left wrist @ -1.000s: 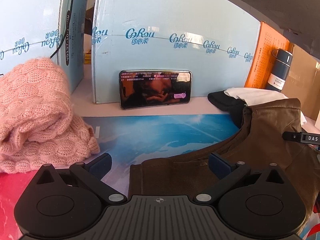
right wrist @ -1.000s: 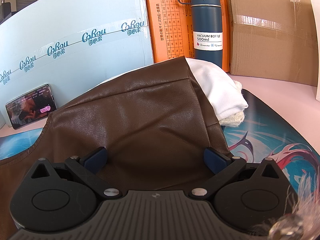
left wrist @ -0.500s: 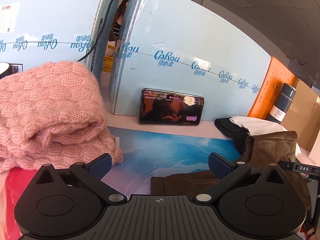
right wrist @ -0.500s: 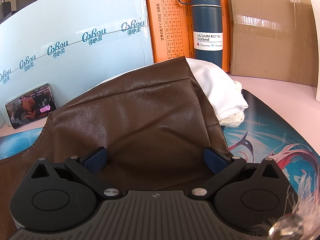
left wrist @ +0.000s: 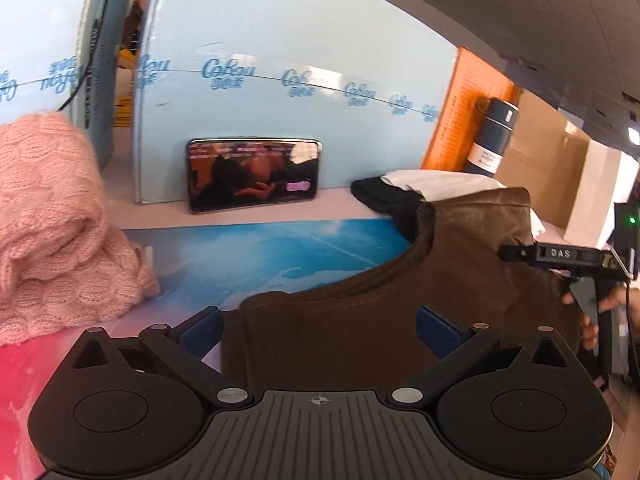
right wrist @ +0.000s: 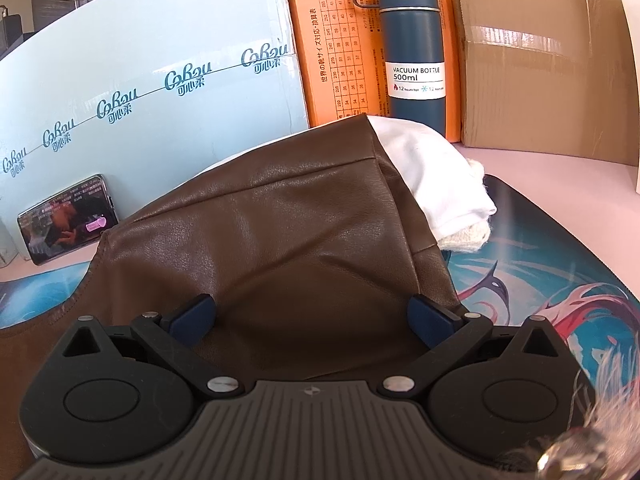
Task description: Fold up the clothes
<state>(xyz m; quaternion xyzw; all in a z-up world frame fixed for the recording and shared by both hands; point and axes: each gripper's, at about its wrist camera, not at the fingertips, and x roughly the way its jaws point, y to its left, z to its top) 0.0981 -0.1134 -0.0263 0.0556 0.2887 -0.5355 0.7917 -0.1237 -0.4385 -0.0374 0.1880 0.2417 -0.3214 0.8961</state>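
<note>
Both grippers sit low over a brown leather garment [right wrist: 304,240] that lies on a printed blue mat [left wrist: 280,252]. Left gripper [left wrist: 318,330]: its two blue fingertips stand wide apart, with nothing between them but the near edge of the garment below; the left fingertip [left wrist: 200,330] is over the mat just beside the garment's edge, the right one over the brown material. Right gripper [right wrist: 312,320]: its fingertips are likewise spread wide, both over the smooth leather surface, gripping nothing. In the left wrist view the right gripper's body, marked "DAS", appears at the right edge over the garment, held by a hand [left wrist: 596,312]. The garment rises at its far end, where it rests against a white folded cloth [right wrist: 436,184] and, seen from the left wrist, a black cloth [left wrist: 384,196]. A pink knitted sweater [left wrist: 52,224] is heaped at the left of the mat, apart from the garment. Behind, a phone [left wrist: 254,174] with a lit screen leans on its long side against a pale blue carton [left wrist: 280,40]. Further right stand an orange box [right wrist: 332,40], a dark blue vacuum bottle [right wrist: 412,52] in front of it, and a brown cardboard box [right wrist: 540,60].
</note>
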